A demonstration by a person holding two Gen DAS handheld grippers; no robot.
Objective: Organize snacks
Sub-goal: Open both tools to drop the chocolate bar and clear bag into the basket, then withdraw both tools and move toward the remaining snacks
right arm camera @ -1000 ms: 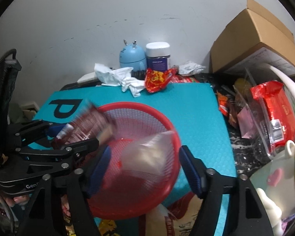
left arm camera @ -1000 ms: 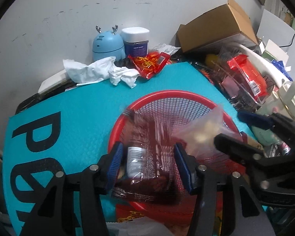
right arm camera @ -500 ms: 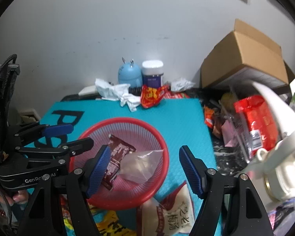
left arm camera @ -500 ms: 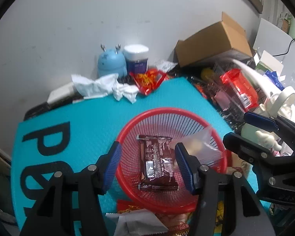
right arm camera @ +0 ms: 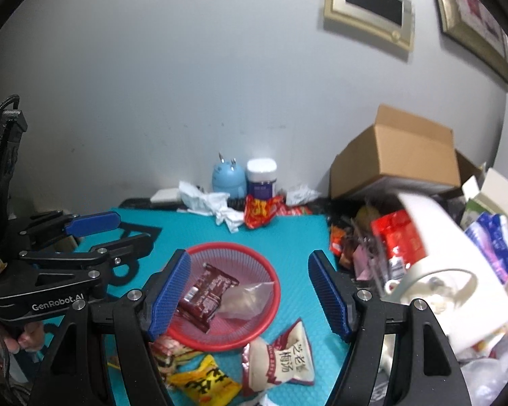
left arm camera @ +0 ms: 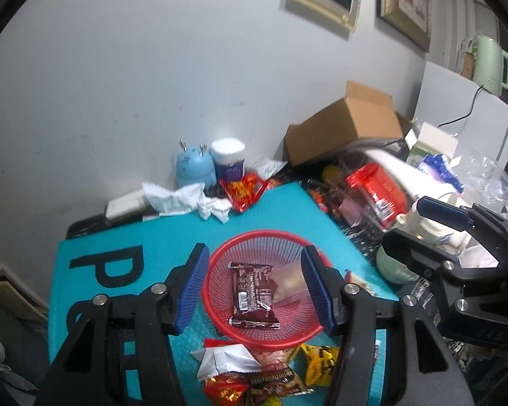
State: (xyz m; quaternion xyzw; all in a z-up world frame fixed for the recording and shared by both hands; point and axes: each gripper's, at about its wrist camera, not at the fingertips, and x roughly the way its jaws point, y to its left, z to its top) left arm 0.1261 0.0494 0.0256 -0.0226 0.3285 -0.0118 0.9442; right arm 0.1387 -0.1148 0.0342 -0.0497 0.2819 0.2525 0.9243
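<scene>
Nearest the cameras, loose snack packets lie on the teal mat [right arm camera: 288, 233]: a yellow packet [right arm camera: 206, 382], a white-and-red pouch [right arm camera: 284, 360] printed with Chinese characters, and a silver-white sachet [left arm camera: 225, 360] on top of a dark chocolate-coloured wrapper [left arm camera: 274, 384], all just in front of the basket.

The red mesh basket [left arm camera: 220, 260] sits in the middle of the mat and holds two things side by side: a dark brown chocolate wrapper [left arm camera: 252, 296] lying flat on its left half, and a clear plastic bag [right arm camera: 245, 299] touching it on the right.

The left gripper [left arm camera: 254, 287] hangs above the basket with its blue pads spread wide and nothing between them. The right gripper [right arm camera: 249, 292] is likewise released and empty, its pads framing the basket from above; in the left wrist view it stands off to the right, beside the basket.

Right of the mat, a clear container [right arm camera: 386, 253] holds a red packet [left arm camera: 377, 189]. Behind it stands an open cardboard box [right arm camera: 396, 155].

At the far edge, against the wall, a red-and-yellow candy bag [right arm camera: 262, 209] lies beside crumpled white tissue [left arm camera: 186, 198], with a blue antlered gadget [left arm camera: 194, 167] and a white-lidded jar [left arm camera: 228, 160] behind them.
</scene>
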